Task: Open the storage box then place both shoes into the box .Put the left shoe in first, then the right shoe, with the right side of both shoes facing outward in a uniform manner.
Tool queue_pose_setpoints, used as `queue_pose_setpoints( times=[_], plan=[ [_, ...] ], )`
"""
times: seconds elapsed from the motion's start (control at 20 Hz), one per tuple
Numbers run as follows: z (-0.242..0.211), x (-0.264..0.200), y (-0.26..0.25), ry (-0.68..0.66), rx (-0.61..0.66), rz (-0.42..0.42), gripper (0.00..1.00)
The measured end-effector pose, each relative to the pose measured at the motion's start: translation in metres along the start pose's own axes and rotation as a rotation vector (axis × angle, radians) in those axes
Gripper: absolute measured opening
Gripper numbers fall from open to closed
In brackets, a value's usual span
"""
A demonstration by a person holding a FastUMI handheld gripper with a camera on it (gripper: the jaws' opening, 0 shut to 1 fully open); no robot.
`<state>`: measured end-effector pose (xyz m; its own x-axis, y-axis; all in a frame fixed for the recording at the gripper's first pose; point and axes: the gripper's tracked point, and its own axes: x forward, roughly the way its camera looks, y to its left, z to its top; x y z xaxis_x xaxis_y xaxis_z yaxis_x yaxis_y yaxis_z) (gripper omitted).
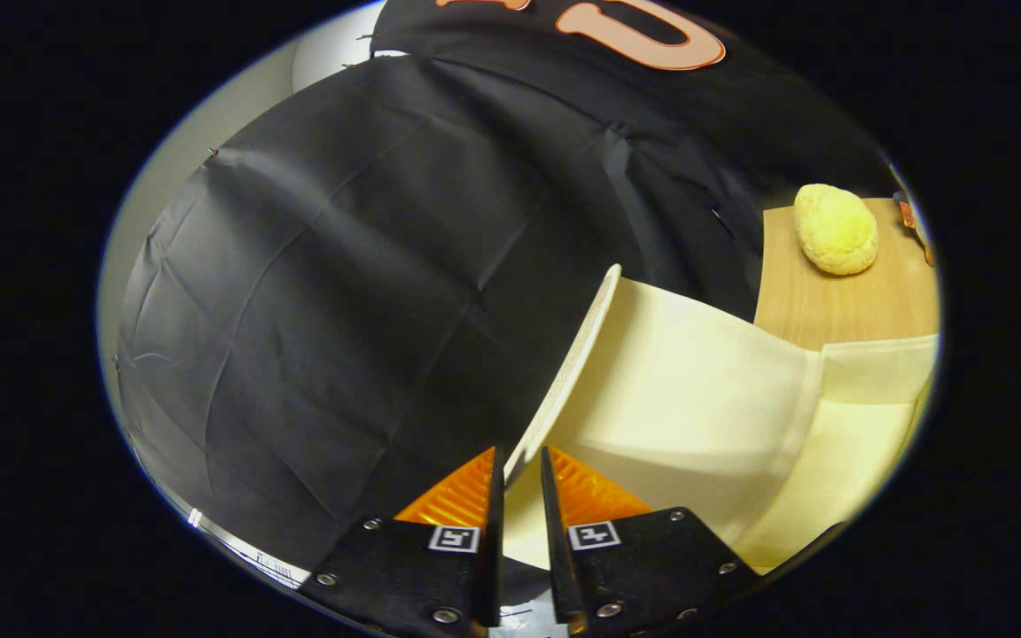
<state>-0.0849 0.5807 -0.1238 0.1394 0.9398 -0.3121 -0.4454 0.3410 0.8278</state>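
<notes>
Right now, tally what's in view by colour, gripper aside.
Cream: 2, the box and its lid, which the gripper pinches at the edge
Yellow: 1, a bun
Wood: 1, the table
Total: 4

I see the box lid (574, 354) raised, its edge between my gripper's (518, 461) nearly closed fingers. The box (697, 416) lies right of the lid. Beyond the box sits the table (838, 301), a bun-like lump (835, 229) on it.
</notes>
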Motion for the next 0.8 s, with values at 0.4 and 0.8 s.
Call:
queue_pose_setpoints(
  times=[0.4,0.8],
  plan=[
    [0.010,-0.075,-0.060,-0.113,-0.130,-0.146,0.89],
    [0.023,-0.232,-0.194,-0.262,-0.275,-0.520,0.96]
  ],
)
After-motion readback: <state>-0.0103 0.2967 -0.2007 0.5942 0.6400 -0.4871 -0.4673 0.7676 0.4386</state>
